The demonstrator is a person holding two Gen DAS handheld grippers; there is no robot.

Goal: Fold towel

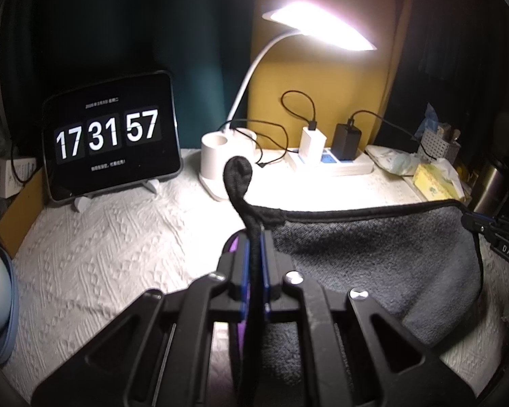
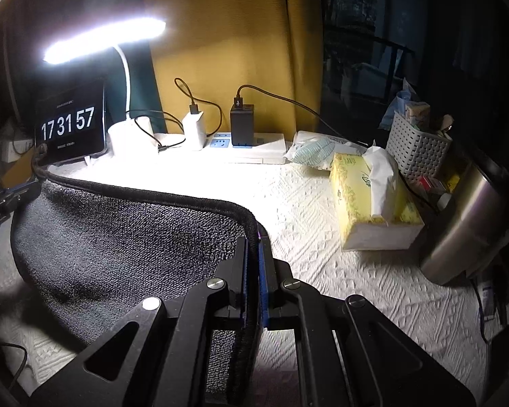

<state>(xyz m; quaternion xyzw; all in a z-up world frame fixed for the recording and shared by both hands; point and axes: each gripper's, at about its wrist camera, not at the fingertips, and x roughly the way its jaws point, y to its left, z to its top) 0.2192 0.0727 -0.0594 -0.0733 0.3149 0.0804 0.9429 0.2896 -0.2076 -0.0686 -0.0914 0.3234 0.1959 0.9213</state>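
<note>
A dark grey towel [image 1: 373, 254] with a black hem hangs lifted between my two grippers above the white textured tablecloth [image 1: 101, 244]. My left gripper [image 1: 254, 237] is shut on the towel's left corner, and the black hem loop sticks up past the fingertips. My right gripper [image 2: 253, 240] is shut on the towel's right corner. The towel [image 2: 125, 237] sags between them. The right gripper also shows at the right edge of the left wrist view [image 1: 471, 220], and the left gripper at the left edge of the right wrist view [image 2: 34, 183].
At the back stand a tablet clock [image 1: 110, 139], a lit white desk lamp [image 1: 217, 156], and a power strip [image 1: 332, 164] with chargers and cables. To the right are a yellow tissue box [image 2: 373, 200], a white basket [image 2: 417, 149] and a steel flask [image 2: 471, 224].
</note>
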